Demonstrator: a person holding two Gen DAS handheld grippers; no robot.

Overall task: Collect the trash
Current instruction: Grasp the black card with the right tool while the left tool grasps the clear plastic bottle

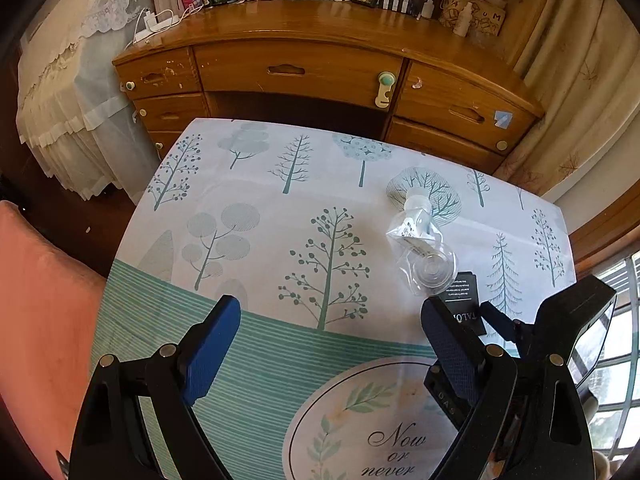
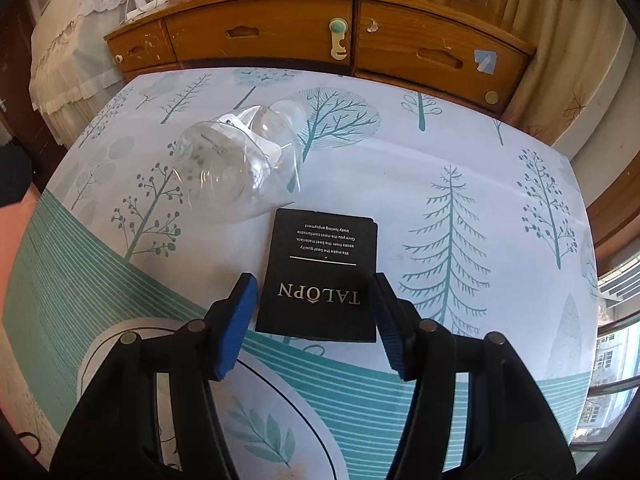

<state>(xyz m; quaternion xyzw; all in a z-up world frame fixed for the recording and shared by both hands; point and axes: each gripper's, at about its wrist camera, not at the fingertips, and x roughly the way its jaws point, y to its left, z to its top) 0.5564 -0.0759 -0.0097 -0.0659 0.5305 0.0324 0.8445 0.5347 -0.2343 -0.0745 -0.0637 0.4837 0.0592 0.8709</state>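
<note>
A crushed clear plastic bottle point(image 1: 424, 256) point(image 2: 240, 160) lies on its side on the tree-patterned tablecloth point(image 1: 260, 208) point(image 2: 460, 152). Just in front of it a black printed card point(image 2: 320, 264) point(image 1: 464, 300) lies flat. My right gripper point(image 2: 313, 286) is low over the card, open, with a blue pad on either side of the card's near half. In the left wrist view the right gripper's body hides part of the card. My left gripper point(image 1: 330, 312) hovers open over bare cloth, left of the bottle, with nothing between its fingers.
Beyond the table's far edge stands a wooden desk point(image 1: 300, 68) point(image 2: 260, 36) with drawers and clutter on top. A lace-covered bed point(image 1: 72, 100) is at the left, a pink cushion point(image 1: 40, 300) at the near left, a curtain point(image 1: 580, 80) and a window point(image 1: 616, 380) at the right.
</note>
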